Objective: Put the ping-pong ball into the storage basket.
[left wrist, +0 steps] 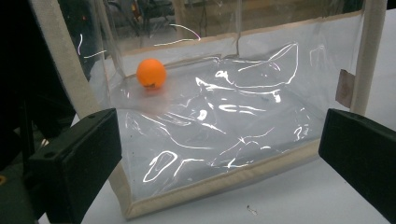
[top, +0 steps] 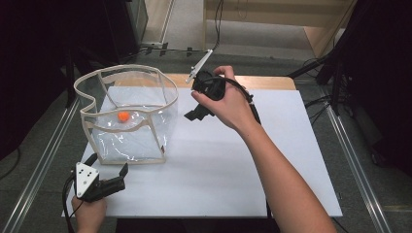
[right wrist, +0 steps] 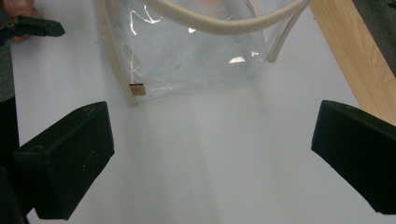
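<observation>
A clear plastic bag [top: 145,141] with beige trim stands open at the left of the white sheet [top: 218,165]. An orange ball [top: 124,116] lies inside it on the bottom. My left gripper [top: 109,164] sits at the sheet's front left corner, just in front of the bag, open and holding nothing. Its own view looks through the bag's wall [left wrist: 243,116] at the ball [left wrist: 151,73]. A hand holds my right gripper [top: 194,101] above the sheet, just right of the bag, open with nothing between its fingers. In its view the bag [right wrist: 187,60] stands ahead of the wide-apart jaws.
The wooden table edge [top: 267,81] runs along the far side of the sheet and shows in the right gripper view [right wrist: 355,51]. Metal rails [top: 43,160] flank the table. A thin white rod [top: 200,64] sticks up behind the right hand.
</observation>
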`<state>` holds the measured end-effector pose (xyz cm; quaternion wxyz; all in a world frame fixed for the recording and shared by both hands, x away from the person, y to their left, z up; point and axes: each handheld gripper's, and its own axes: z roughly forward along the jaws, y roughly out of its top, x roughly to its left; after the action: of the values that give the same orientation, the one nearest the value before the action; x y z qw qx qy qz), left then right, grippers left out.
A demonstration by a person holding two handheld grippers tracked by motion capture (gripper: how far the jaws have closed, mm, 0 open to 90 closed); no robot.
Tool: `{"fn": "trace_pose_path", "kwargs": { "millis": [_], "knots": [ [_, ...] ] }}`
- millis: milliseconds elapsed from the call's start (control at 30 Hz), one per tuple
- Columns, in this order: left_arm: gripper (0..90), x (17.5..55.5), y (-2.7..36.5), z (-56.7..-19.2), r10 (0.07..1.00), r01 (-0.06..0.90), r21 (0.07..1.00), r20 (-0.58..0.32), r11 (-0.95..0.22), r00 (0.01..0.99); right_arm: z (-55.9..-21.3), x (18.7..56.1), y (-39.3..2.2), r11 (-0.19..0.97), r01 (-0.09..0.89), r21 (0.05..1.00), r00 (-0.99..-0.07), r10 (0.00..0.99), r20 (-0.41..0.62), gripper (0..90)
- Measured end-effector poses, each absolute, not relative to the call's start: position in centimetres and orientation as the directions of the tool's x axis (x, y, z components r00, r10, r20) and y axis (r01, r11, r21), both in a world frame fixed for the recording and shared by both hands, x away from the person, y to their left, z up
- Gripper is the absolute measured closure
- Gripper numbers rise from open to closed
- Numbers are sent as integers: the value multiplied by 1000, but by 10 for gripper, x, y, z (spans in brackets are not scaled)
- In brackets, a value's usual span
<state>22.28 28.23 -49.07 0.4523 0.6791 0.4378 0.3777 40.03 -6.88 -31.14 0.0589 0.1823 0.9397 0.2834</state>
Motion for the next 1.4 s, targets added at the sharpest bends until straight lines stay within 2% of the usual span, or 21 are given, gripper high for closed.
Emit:
{"fn": "trace_pose_path", "kwargs": {
  "millis": [1400],
  "knots": [
    [0,223,282,-491,936,255,944,117,-208,331,-365,380,-97,760,359,542,-912,410,29,0]
  ]
}}
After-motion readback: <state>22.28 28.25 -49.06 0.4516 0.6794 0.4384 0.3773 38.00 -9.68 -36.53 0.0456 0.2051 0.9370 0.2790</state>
